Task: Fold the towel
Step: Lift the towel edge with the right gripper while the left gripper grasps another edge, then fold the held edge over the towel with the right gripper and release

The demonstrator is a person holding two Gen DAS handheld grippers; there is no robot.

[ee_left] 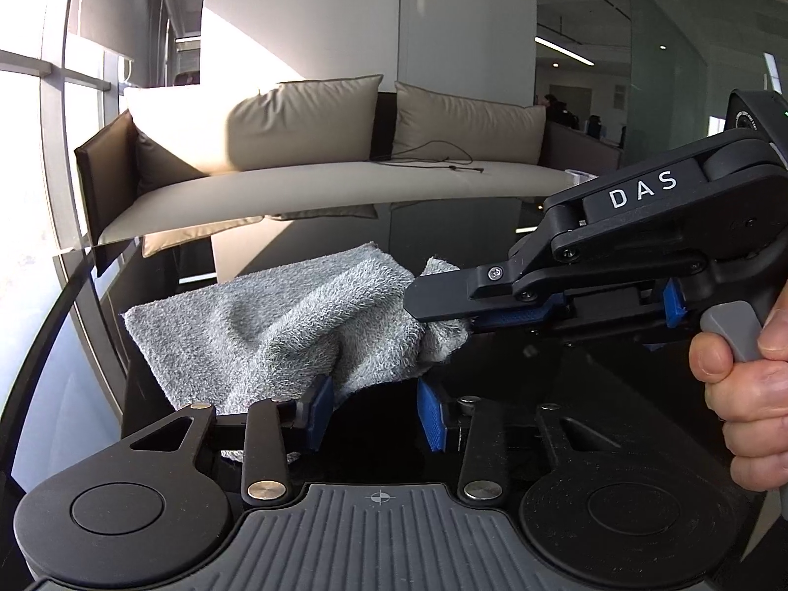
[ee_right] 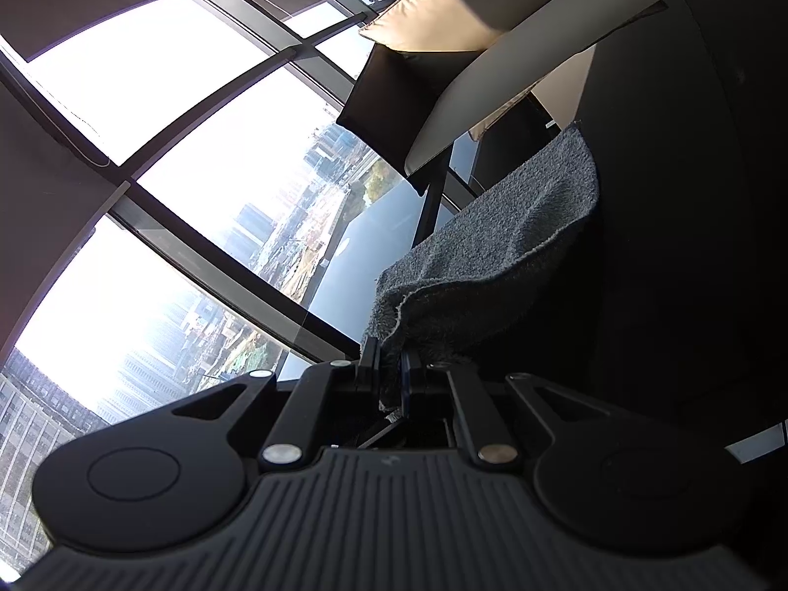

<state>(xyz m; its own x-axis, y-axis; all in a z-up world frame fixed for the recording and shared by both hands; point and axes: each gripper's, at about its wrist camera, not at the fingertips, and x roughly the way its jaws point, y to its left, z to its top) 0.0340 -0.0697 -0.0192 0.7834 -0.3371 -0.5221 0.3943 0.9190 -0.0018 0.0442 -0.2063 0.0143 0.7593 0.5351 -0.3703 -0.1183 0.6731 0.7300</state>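
Grey towel (ee_left: 276, 325) lies mid-frame on the dark counter (ee_left: 566, 384), its right corner pinched in the right tool (ee_left: 443, 317), its near edge between the half-open left tool (ee_left: 374, 406) pads.

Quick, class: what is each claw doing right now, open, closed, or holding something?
Left claw: open, its pads apart and not pressing, with the towel's edge at one pad.
Right claw: closed on the towel.

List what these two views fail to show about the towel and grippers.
- Left wrist view: the towel's near edge is hidden behind the left gripper.
- Left wrist view: the towel corner inside the right gripper is covered by its fingers.
- Right wrist view: the table is too dark to read.
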